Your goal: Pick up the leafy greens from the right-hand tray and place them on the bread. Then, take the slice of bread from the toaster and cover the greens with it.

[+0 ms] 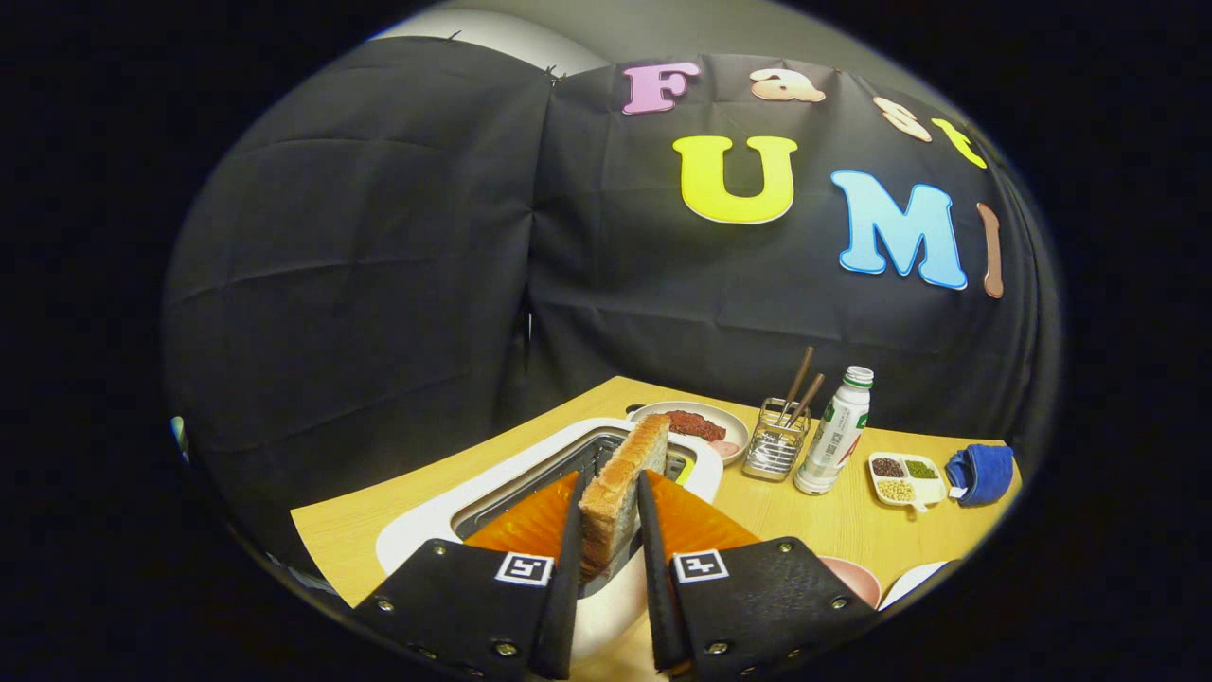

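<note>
Wooden table (pixel 833 530), tool (pixel 609 497) clamping bread slice (pixel 620 483) above toaster (pixel 445 521)

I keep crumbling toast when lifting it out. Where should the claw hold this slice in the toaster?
Grip the bread slice on its two broad flat faces near the top crust, coming from above: it stands on edge in the toaster slot. The claw has a finger on each face.
</note>
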